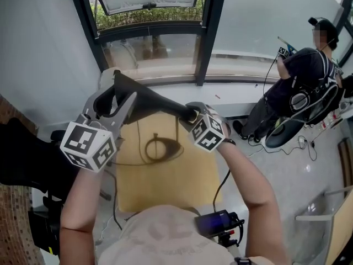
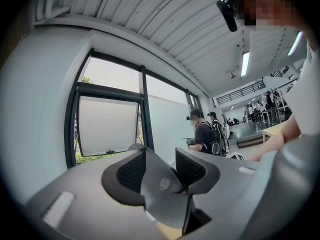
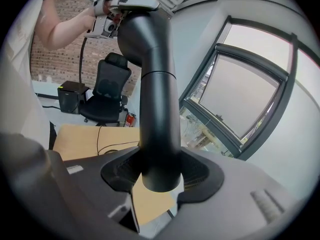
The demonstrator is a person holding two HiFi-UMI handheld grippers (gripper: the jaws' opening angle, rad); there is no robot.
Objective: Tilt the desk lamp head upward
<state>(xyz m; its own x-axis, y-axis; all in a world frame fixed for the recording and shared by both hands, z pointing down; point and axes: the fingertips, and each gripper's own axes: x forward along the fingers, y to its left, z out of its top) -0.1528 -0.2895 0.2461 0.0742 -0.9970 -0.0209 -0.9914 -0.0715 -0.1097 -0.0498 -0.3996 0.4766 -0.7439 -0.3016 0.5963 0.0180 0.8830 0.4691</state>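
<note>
Right gripper view shows the right gripper (image 3: pixel 160 176) clamped on the lamp arm (image 3: pixel 157 109); brace there while the left gripper (image 2: pixel 161 170), seemingly pinching the lamp head (image 2: pixel 162 204), lifts gently.

A dark-framed window (image 1: pixel 204 32) with its top pane tilted open looks onto green shrubs (image 1: pixel 143 15), set in pale grey walls (image 1: pixel 44 54). Below it a light wooden desk (image 1: pixel 165 186) stands on a glossy grey floor (image 1: pixel 309 181), with a black office chair (image 3: pixel 107 91) against a red brick wall (image 3: pixel 62 64). A lit strip light (image 2: pixel 244 64) hangs from the ribbed white ceiling (image 2: pixel 165 19).
</note>
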